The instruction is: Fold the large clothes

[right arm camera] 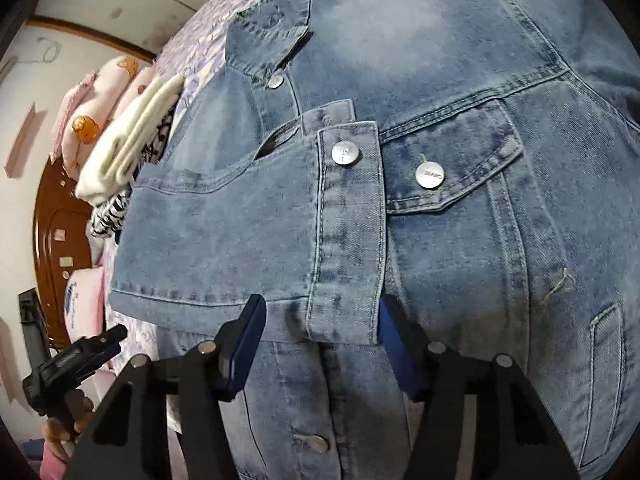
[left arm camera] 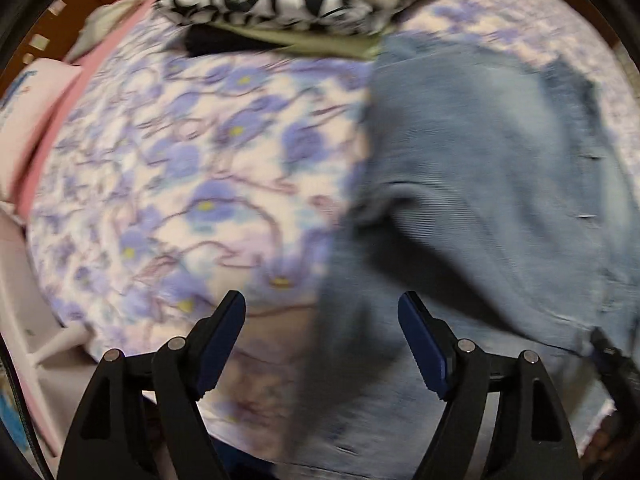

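Note:
A blue denim jacket (right arm camera: 460,128) lies button side up on the floral bedspread (left arm camera: 168,168). It also shows blurred in the left wrist view (left arm camera: 480,184). One sleeve (right arm camera: 240,236) is folded across the chest, its cuff (right arm camera: 348,240) with a metal button on top. My right gripper (right arm camera: 320,316) is open, its fingers either side of the cuff's lower edge. My left gripper (left arm camera: 322,312) is open and empty above the bedspread at the jacket's left edge. It also shows in the right wrist view (right arm camera: 108,340), at the lower left.
A stack of folded clothes (left arm camera: 304,4), cream over black-and-white, sits at the far end of the bed and also shows in the right wrist view (right arm camera: 128,148). Pink pillows (right arm camera: 92,116) lean on the wooden headboard (right arm camera: 56,240). The bed's pink edge (left arm camera: 60,112) runs along the left.

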Available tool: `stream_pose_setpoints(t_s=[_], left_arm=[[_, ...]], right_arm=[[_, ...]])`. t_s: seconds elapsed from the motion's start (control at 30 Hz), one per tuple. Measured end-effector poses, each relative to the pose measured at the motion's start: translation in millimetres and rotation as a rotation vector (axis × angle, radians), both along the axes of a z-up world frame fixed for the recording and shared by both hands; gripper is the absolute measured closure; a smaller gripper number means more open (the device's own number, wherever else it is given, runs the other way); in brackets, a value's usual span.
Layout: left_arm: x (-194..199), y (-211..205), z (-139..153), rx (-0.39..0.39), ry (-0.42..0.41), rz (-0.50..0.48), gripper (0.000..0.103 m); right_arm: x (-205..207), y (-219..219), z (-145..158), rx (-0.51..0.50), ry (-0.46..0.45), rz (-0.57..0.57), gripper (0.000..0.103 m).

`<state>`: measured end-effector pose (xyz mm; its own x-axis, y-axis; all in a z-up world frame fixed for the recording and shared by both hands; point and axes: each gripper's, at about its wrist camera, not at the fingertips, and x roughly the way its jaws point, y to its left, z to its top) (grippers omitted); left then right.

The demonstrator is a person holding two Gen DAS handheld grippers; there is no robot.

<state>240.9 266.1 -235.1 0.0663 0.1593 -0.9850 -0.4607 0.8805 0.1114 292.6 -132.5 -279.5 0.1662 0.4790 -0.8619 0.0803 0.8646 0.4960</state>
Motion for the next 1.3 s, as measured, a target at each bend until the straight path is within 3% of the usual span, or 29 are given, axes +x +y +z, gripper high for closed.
stream_pose_setpoints(t_s=[0.07, 0.2, 0.4, 0.6, 0.67, 0.77, 0.87, 0.97, 1.17, 1.3], left_arm=[[2, 6, -7, -0.01, -0.006, -0.005, 0.026], [16, 7, -19, -0.024, -0.05, -0.024, 0.026], [40, 10, -34, -0.074, -0.082, 0.002, 0.035], [47, 11, -43, -0.059, -0.066, 0.03, 0.044], [47, 8, -43, -0.047, -0.06, 0.045, 0.058], [50, 12, -49, -0.096, -0.077, 0.082, 0.064], [53, 9, -51, -0.102, -0.078, 0.088, 0.064], [56, 4, -52, -0.068, -0.072, 0.09, 0.063], [57, 5, -61, -0.116, -0.091, 0.155, 0.064], [61, 4, -64, -0.106, -0.077, 0.147, 0.064]], right_arm=[[5, 5, -5, -0.01, 0.032, 0.017, 0.05], [12, 11, -9, -0.03, 0.057, 0.052, 0.07], [28, 16, 14, -0.036, -0.023, 0.08, 0.09], [64, 15, 73, -0.127, -0.217, 0.1, 0.09], [77, 4, 92, -0.138, -0.285, 0.067, 0.09], [93, -8, 113, -0.189, -0.37, 0.047, 0.092], [102, -22, 123, -0.165, -0.416, 0.058, 0.094], [104, -18, 105, -0.273, -0.43, 0.12, 0.094], [108, -33, 23, -0.311, -0.272, 0.057, 0.094], [102, -27, -12, -0.388, -0.244, 0.089, 0.092]])
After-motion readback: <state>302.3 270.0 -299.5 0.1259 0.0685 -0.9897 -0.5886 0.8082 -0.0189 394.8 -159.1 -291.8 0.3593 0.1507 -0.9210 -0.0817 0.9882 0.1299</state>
